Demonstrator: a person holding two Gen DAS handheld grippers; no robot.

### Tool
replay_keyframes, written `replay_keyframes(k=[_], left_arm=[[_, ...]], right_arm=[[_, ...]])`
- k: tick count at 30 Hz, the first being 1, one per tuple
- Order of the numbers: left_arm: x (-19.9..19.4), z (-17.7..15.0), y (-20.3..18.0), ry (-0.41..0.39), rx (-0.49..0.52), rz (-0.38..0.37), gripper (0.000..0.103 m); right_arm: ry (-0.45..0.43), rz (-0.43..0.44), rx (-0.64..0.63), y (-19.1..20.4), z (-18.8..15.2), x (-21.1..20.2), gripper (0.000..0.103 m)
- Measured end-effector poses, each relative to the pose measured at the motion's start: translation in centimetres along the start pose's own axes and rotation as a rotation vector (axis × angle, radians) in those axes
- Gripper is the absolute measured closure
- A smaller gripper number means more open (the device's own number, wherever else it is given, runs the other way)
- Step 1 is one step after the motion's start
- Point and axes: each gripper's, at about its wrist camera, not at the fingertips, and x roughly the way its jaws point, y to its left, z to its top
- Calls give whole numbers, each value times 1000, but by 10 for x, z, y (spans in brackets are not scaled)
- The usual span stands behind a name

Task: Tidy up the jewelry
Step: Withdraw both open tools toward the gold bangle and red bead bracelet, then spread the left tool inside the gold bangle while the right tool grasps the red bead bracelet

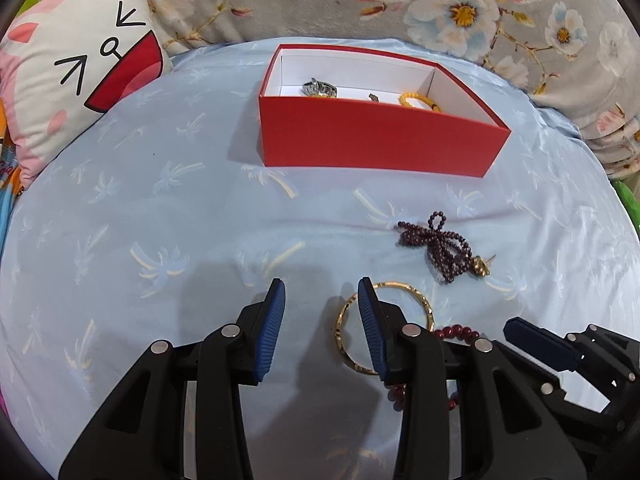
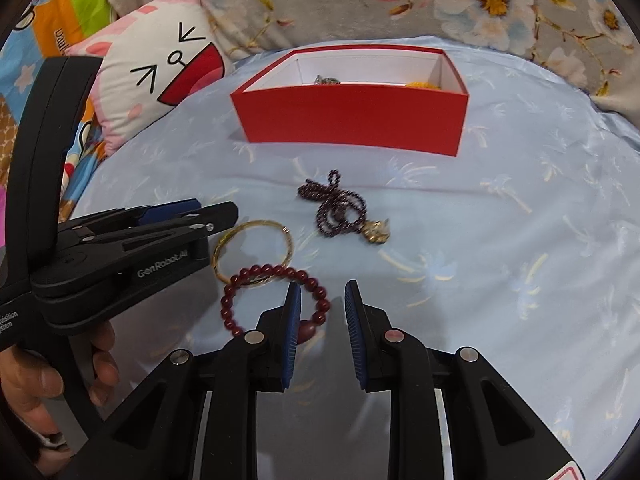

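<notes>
A red box [image 1: 372, 136] with a white inside stands on the blue sheet and holds a silver watch [image 1: 319, 88] and a yellow bead bracelet [image 1: 418, 101]. A gold bangle [image 1: 345, 312] lies under my open left gripper [image 1: 322, 286], whose right finger stands over it. A red bead bracelet [image 2: 276, 272] overlaps the bangle [image 2: 252, 226], and my open, empty right gripper [image 2: 322, 286] has its left finger over it. A dark purple bead necklace with a gold pendant [image 2: 340, 210] lies between the grippers and the box [image 2: 352, 116].
A cat-face pillow [image 1: 80, 76] lies at the left. A floral blanket [image 1: 480, 4] runs behind the box. The left gripper's body [image 2: 120, 248] and the hand on it fill the left of the right wrist view.
</notes>
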Motion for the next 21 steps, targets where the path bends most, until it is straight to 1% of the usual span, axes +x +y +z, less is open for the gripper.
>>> replay_keyframes(k=[6,8,12,18,21], left_arm=[[6,-6,0,16,-2,13,67],[6,-7,-1,12,5,22,67],[7,-7,-4,6,15,36,67],[7,-7,-6,3,25,41,67],[7,-9,-8,-3,34,45,65]], right_arm=[[18,-9,-21,6,-3,10,80],[19,-18,-26,6,-5,13,82],[12,-51,-43,5,-6,13,94],[11,-61,2,-13,-11,6,95],[13,-65,31,-23,-15,1,95]])
